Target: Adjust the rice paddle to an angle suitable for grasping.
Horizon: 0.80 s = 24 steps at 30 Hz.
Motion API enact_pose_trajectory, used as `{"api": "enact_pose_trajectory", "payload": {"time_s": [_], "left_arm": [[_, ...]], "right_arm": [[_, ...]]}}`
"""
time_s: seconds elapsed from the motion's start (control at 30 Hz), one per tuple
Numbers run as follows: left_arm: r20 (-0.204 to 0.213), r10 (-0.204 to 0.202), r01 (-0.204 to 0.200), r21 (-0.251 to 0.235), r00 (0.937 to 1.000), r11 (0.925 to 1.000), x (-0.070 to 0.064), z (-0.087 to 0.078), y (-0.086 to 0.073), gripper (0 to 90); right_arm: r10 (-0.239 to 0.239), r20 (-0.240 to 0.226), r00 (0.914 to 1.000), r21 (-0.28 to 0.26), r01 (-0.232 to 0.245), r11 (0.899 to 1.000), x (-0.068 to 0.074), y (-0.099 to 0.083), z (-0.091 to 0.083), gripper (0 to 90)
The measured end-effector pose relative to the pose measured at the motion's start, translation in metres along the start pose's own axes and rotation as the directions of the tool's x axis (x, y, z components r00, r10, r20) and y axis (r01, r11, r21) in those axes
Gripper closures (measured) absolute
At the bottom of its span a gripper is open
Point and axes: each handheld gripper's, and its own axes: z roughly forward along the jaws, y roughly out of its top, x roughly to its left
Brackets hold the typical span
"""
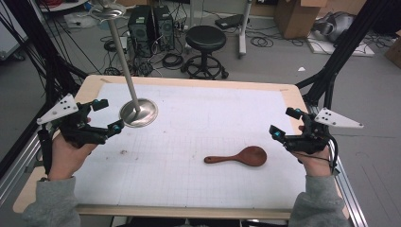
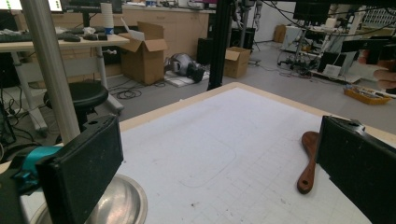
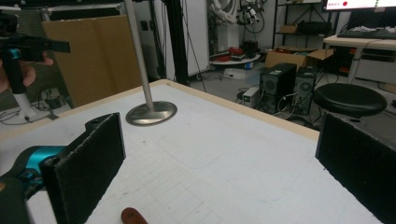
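A brown wooden spoon lies flat on the white mat, right of centre, handle pointing left. In the left gripper view the wooden spoon is partly behind the right jaw; in the right gripper view only its handle tip shows at the bottom edge. A metal stand with a round base and a tall pole rises at the mat's back left. My left gripper is open, empty, just left of that base. My right gripper is open, empty, above and right of the spoon.
The white gridded mat covers a wooden table. Behind the table stand a black stool, computer towers and cables on the floor. Black frame legs flank both sides. Cardboard boxes sit farther off.
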Motion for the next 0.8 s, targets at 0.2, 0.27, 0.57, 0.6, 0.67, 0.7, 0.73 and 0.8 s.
{"api": "enact_pose_trajectory", "payload": {"time_s": [0.2, 0.27, 0.57, 0.6, 0.67, 0.7, 0.73, 0.8], "left_arm": [[-0.002, 0.002, -0.002, 0.008, 1.0, 1.0, -0.001, 0.002, -0.002, 1.7], [-0.006, -0.001, 0.001, 0.016, 1.0, 0.9999, -0.002, 0.004, -0.003, 1.7], [-0.012, -0.007, 0.008, 0.019, 0.9999, 0.9998, 0.0, 0.003, -0.005, 1.7], [-0.012, -0.007, 0.008, 0.019, 0.9999, 0.9998, 0.0, 0.003, -0.005, 1.7], [-0.009, -0.007, 0.007, 0.018, 0.9999, 0.9998, 0.001, 0.002, -0.005, 1.7], [-0.01, -0.006, 0.006, 0.02, 0.9999, 0.9998, 0.001, 0.002, -0.005, 1.7], [-0.009, -0.008, 0.008, 0.017, 0.9999, 0.9998, 0.001, 0.002, -0.005, 1.7], [-0.009, -0.005, 0.005, 0.015, 0.9999, 0.9999, 0.001, 0.0, -0.004, 1.7]], "right_arm": [[-0.011, -0.035, 0.9993, 0.017, 0.012, 1.0, 0.001, -0.001, 0.007, 0.1], [-0.011, -0.078, 0.9969, 0.052, 0.015, 0.999, 0.003, -0.004, 0.012, 7.2], [-0.053, -0.167, 0.9845, 0.118, 0.074, 0.99, 0.012, -0.012, 0.026, 38.0], [-0.054, -0.172, 0.9836, 0.13, 0.077, 0.988, 0.012, -0.013, 0.027, 41.2], [-0.051, -0.181, 0.9822, 0.145, 0.078, 0.986, 0.013, -0.016, 0.03, 43.8], [-0.051, -0.181, 0.9822, 0.145, 0.078, 0.986, 0.013, -0.016, 0.03, 46.7], [-0.064, -0.188, 0.9801, 0.151, 0.093, 0.984, 0.014, -0.019, 0.031, 53.7], [-0.073, -0.194, 0.9783, 0.152, 0.103, 0.983, 0.015, -0.021, 0.034, 59.0]]}}
